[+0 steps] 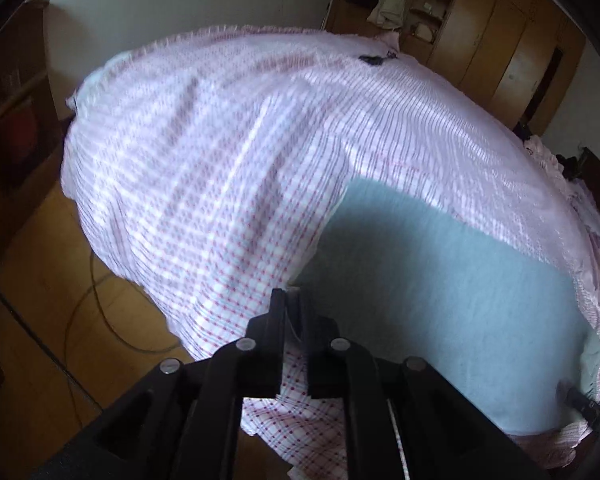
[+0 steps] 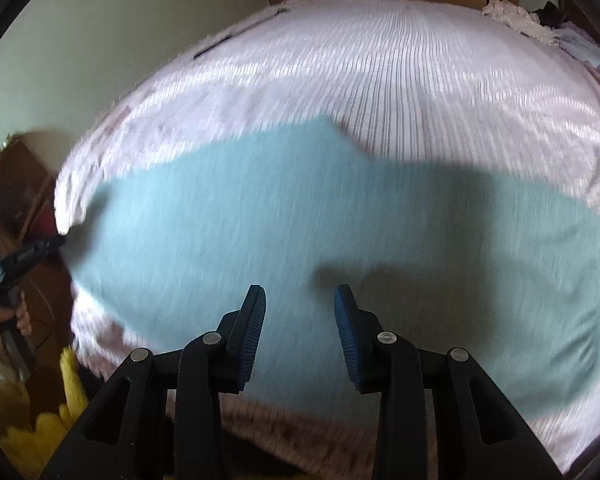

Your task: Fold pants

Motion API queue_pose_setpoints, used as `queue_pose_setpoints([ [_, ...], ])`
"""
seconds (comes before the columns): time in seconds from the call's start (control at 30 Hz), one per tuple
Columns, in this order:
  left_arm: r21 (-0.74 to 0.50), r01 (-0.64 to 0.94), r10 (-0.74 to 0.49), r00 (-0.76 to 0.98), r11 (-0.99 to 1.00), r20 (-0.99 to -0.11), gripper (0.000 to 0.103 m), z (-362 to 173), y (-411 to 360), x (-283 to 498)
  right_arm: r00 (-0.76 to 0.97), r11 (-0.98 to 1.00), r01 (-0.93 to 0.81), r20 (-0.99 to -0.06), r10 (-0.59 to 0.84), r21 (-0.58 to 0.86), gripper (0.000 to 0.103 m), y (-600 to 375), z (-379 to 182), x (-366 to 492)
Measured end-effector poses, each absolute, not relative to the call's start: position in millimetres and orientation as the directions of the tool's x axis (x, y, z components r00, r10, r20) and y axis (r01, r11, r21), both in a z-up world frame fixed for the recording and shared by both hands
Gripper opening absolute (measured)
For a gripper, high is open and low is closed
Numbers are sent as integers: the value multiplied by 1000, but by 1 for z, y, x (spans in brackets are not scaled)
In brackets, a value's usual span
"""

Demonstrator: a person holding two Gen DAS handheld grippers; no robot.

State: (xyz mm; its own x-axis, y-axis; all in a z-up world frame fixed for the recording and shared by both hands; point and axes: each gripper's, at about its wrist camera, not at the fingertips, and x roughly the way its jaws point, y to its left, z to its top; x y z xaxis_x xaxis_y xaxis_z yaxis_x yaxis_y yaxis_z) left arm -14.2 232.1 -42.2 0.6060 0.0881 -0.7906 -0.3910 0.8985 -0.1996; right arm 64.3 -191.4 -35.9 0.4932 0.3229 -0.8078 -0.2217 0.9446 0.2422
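Observation:
Light blue pants [image 1: 440,300] [image 2: 300,220] lie spread flat on a bed covered with a pink checked sheet [image 1: 200,160] [image 2: 420,80]. My left gripper [image 1: 290,296] is shut at the pants' left corner, near the bed's edge, with a thin strip of cloth pinched between its fingers. In the right wrist view it shows as a dark tool [image 2: 40,250] touching the pants' left edge, held by a hand [image 2: 4,320]. My right gripper [image 2: 300,292] hovers open over the near middle of the pants. Nothing is between its blue pads [image 2: 256,320].
The bed's edge drops to a wooden floor with a cable [image 1: 80,300] on the left. Wooden wardrobes [image 1: 480,32] stand beyond the bed. A heap of pink and pale clothes [image 2: 512,16] lies at the far right corner. A yellow sleeve [image 2: 20,420] is at lower left.

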Motion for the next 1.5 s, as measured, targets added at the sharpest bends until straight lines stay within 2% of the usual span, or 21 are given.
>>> queue_pose_setpoints([
  [0.23,-140,-278,80,652,950,-754,9,-10,205,7,533,933,-206,-766,359,295,29,-185,-28,116],
  [0.47,-142,-227,22,596,963,-803,9,-41,182,55,494,953,-153,-815,302,261,29,-174,-64,157],
  [0.6,-120,-235,33,557,964,-830,10,-64,181,70,527,955,-169,-797,296,243,29,-171,-66,164],
  [0.9,-70,-237,73,546,969,-834,11,-68,179,81,565,937,-163,-749,345,309,29,-189,-47,158],
  [1.2,-101,-257,61,557,961,-828,11,-40,178,54,620,980,-87,-761,192,177,29,-255,-23,94],
  [1.37,-116,-220,31,572,969,-820,11,-27,174,25,602,992,46,-796,65,116,29,-305,-36,79],
  [1.5,-93,-197,30,543,976,-839,11,-38,164,14,566,985,146,-824,-11,87,29,-333,-58,89],
])
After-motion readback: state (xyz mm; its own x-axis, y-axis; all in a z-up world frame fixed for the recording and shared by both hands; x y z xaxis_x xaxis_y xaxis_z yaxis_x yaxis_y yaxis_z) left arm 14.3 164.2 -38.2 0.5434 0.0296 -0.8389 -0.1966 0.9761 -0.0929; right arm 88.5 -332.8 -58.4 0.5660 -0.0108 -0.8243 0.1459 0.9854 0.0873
